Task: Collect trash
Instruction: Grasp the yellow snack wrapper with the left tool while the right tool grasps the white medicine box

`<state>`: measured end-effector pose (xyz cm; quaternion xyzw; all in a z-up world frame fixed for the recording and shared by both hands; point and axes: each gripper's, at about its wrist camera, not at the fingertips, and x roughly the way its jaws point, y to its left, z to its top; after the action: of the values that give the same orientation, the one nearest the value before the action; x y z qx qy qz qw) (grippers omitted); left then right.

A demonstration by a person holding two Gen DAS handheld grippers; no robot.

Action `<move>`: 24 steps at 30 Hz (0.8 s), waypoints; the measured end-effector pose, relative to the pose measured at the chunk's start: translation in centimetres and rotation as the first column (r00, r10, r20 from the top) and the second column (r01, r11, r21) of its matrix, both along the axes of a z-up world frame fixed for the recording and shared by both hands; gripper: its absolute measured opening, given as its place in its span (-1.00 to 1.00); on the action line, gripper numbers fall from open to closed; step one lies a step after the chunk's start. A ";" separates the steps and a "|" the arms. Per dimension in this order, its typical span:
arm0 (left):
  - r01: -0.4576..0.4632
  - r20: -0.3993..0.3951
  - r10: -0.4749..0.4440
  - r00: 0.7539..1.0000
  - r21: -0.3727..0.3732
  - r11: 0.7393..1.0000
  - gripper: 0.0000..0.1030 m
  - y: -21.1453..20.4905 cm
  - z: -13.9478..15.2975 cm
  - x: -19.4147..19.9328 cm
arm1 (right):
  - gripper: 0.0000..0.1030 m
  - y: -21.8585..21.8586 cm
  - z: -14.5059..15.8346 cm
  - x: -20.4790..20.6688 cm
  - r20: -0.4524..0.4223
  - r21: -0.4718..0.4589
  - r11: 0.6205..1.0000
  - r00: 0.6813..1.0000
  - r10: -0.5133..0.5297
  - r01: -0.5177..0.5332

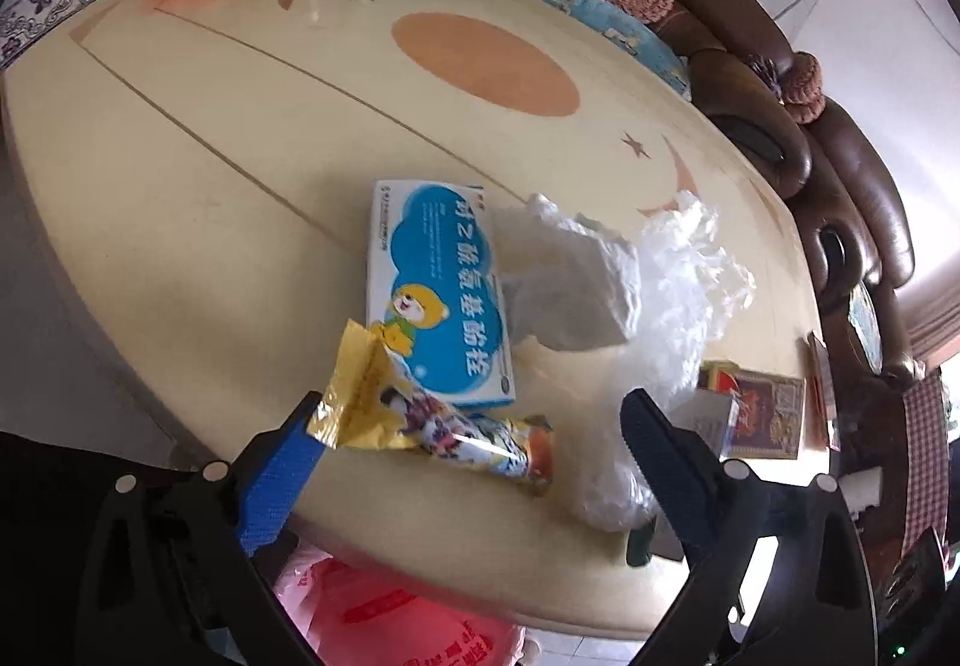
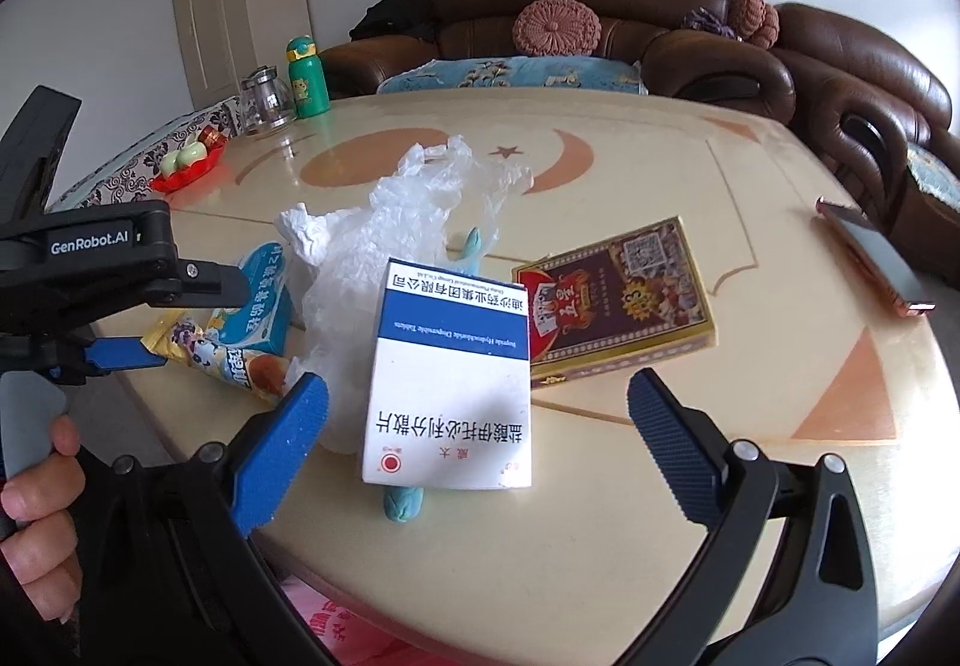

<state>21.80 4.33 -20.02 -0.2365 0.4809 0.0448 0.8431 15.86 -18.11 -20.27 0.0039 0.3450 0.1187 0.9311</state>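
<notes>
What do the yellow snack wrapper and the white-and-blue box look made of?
Yellow snack wrapper: thin foil-lined plastic film, glossy, by its shiny gold torn end and creases. White-and-blue box: printed paperboard, smooth and slightly satin, by its flat faces and crisp folded edges.

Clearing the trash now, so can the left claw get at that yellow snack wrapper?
Probably yes: the left claw is open, the yellow snack wrapper lies between its fingers, nothing covering it.

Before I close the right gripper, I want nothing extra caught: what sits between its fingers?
In the right wrist view, the white-and-blue medicine box stands between the open right gripper fingers, untouched.
</notes>
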 end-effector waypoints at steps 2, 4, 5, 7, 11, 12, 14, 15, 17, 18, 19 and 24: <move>-0.015 -0.010 0.015 1.000 -0.012 1.000 0.71 0.2 -0.3 0.1 | 0.90 -0.1 -0.1 0.2 -0.005 0.004 1.000 1.000 -0.002 0.002; -0.022 -0.023 0.021 1.000 -0.038 0.999 0.55 0.4 -0.8 0.2 | 0.90 -0.1 -0.2 0.3 -0.006 0.007 1.000 1.000 -0.003 0.003; -0.024 -0.029 0.022 0.999 -0.051 0.998 0.52 0.5 -1.0 0.4 | 0.90 -0.1 -0.2 0.3 -0.005 0.010 1.000 1.000 -0.001 0.001; -0.037 -0.036 0.034 0.999 -0.078 0.996 0.37 0.7 -1.5 0.3 | 0.90 -0.1 -0.2 0.2 -0.005 0.009 1.000 1.000 0.001 -0.001; -0.065 -0.035 0.062 0.997 -0.108 0.992 0.28 1.1 -1.9 0.5 | 0.90 -0.3 -0.6 0.6 -0.021 0.017 1.000 1.000 0.008 -0.008; -0.083 -0.034 0.079 0.996 -0.120 0.989 0.24 1.4 -2.0 0.4 | 0.90 -0.3 -0.8 0.8 -0.028 0.025 1.000 1.000 0.009 -0.009; -0.098 -0.039 0.094 0.995 -0.133 0.986 0.12 1.5 -2.1 0.5 | 0.90 -0.3 -1.0 1.1 -0.042 0.045 0.999 0.999 0.012 -0.010; -0.102 -0.038 0.098 0.994 -0.140 0.985 0.04 1.6 -2.2 0.6 | 0.90 -0.3 -1.1 1.2 -0.046 0.054 0.998 0.999 0.014 -0.012; -0.095 -0.045 0.089 0.995 -0.137 0.986 -0.03 1.4 -2.4 0.9 | 0.90 -0.2 -1.2 1.3 -0.048 0.058 0.998 0.999 0.018 -0.016; -0.094 -0.052 0.088 0.995 -0.135 0.986 -0.09 1.4 -2.5 1.0 | 0.90 0.0 -1.3 1.3 -0.049 0.053 0.998 0.999 0.020 -0.017; -0.096 -0.063 0.088 0.994 -0.133 0.986 -0.15 1.4 -2.7 1.1 | 0.90 0.1 -1.3 1.4 -0.048 0.050 0.999 0.999 0.023 -0.020; -0.107 -0.080 0.094 0.992 -0.164 0.981 -0.30 1.7 -3.1 1.7 | 0.88 0.5 -1.3 1.4 -0.049 0.064 0.997 0.998 0.041 -0.038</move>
<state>23.47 6.07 -23.17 -0.3289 0.5004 0.0551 0.7990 17.22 -17.58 -21.56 0.0292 0.3645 0.1477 0.9190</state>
